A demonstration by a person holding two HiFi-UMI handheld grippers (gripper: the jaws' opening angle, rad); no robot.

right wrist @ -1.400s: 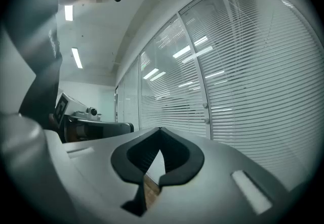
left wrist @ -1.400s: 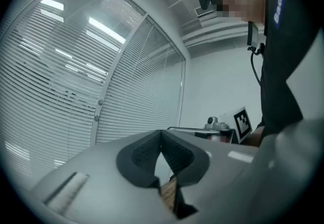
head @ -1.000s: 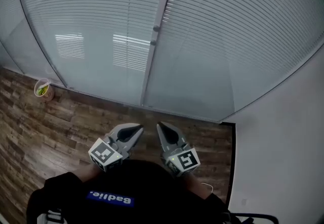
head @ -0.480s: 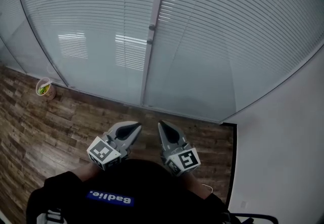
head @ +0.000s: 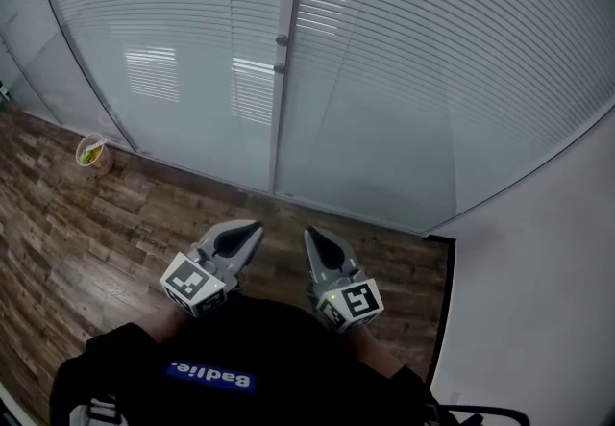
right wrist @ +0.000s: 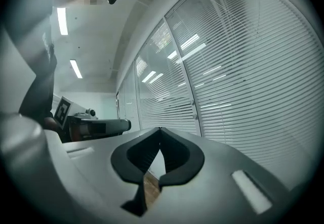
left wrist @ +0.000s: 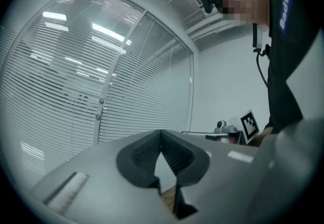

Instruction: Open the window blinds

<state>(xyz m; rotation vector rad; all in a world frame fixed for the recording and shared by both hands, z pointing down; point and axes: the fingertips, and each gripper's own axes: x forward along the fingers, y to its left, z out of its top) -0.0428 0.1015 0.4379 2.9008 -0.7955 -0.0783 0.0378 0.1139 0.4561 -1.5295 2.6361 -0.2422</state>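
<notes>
L claw [head: 256, 226] is clenched, tips pressed together w/ nothing between them; its own view [left wrist: 161, 131] shows the dark pads meeting at the point and only an empty gap behind. R claw [head: 308, 235] is the same: clenched, empty, tips touching in its own view [right wrist: 160, 129]. Both are held level in front of my chest, side by side, close but not touching, pointing at the window. Each has its marker cube at the back, near my dark top [head: 240, 357].

The blinds [head: 432, 49] are ahead of both claws and well apart from them, w/ neither claw in contact. Slats run across 2 panes, L pane [head: 173, 11] and R pane, w/ a pale upright post [head: 289, 20] between them. 2 small knobs [head: 281, 40] sit on the post, one above the other. The lower part of the glass looks hazy, w/ ceiling lights reflected in it.

Below is the wood floor [head: 86, 241]. A small cup [head: 92, 153] w/ sth green inside stands on the floor at the L, by the foot of the window. A white wall [head: 538, 309] meets the window at the R.
</notes>
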